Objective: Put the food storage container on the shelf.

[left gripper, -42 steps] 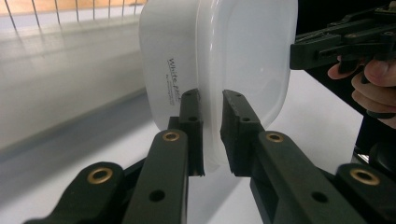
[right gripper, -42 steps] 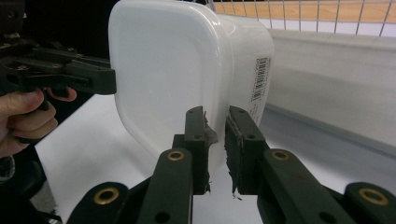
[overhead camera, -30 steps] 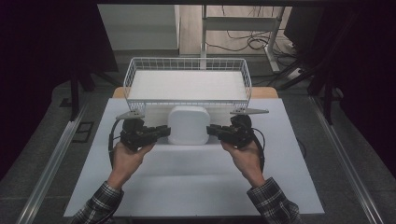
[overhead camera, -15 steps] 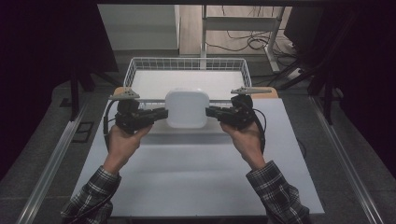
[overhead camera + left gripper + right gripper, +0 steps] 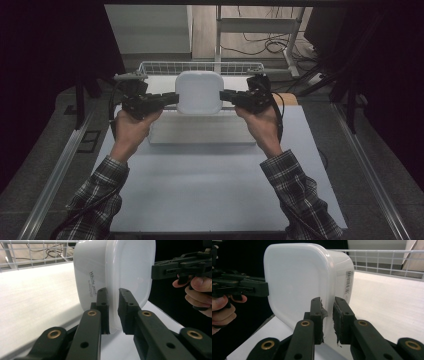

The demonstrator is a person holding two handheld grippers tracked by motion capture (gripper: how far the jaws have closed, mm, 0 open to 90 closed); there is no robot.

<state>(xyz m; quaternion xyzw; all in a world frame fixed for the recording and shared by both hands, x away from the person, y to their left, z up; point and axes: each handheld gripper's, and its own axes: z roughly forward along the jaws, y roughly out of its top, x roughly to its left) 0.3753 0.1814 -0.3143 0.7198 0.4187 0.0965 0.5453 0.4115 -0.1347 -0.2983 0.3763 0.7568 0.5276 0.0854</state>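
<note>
Two grippers, one white tub, held up in the air between them!

Biggest first: the pale table (image 5: 210, 190) spreads across the near side, and at its far edge sits the white wire basket (image 5: 200, 67). Over the table's far part, just in front of that basket, hangs the white container (image 5: 199, 92): square with rounded corners, smooth and glossy, small dark lettering down one side wall and a barcode sticker on the opposite wall. Left gripper (image 5: 113, 312) is clamped on the container's left rim, jaws pinching the thin edge; right gripper (image 5: 327, 320) is clamped on the right rim the same way. So the container sits squarely between the two, one at each side.
</note>
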